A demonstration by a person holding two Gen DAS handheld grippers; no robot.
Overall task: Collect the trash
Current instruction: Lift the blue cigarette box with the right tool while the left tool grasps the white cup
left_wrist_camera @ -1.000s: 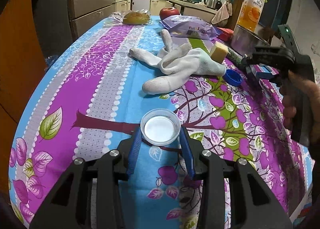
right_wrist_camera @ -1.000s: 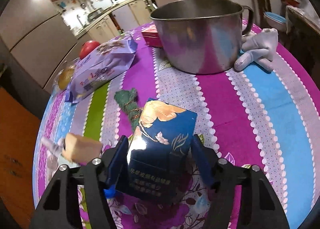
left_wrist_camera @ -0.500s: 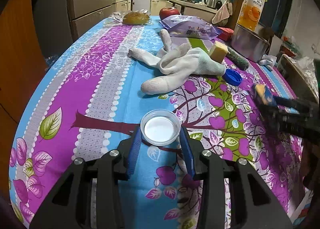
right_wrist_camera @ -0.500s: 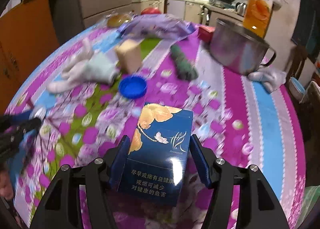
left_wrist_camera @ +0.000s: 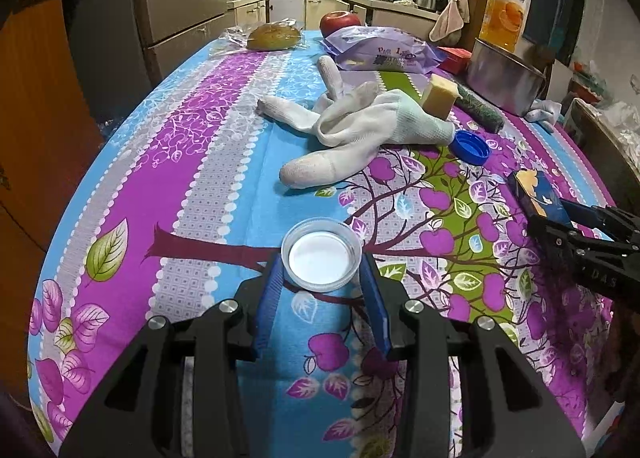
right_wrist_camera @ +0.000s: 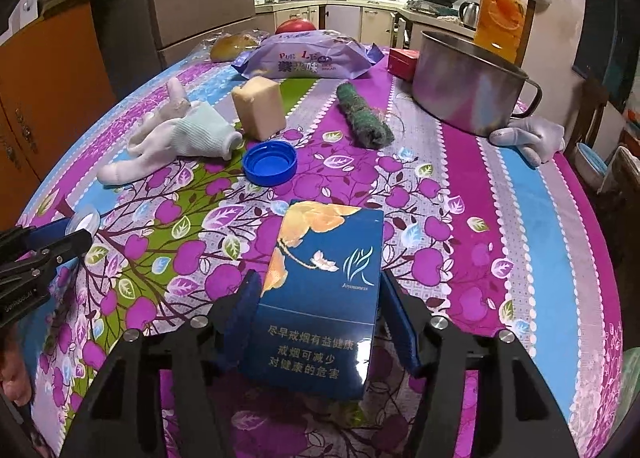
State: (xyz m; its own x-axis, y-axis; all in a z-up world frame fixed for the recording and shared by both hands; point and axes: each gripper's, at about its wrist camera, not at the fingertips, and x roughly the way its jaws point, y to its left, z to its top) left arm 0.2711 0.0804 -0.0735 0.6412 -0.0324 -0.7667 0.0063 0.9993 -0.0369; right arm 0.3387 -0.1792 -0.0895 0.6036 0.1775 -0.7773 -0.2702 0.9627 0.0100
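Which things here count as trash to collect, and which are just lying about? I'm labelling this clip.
Trash, likely:
- clear lid, between the left tongs
- blue cigarette pack, gripped by the right tongs
- blue bottle cap

Lying about, probably:
- white glove
- steel pot
- sponge block
- juice bottle

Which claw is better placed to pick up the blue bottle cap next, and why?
Neither is free: the left claw holds the clear lid, the right claw the cigarette box. The right probably suits better; the blue cap lies straight ahead of it.
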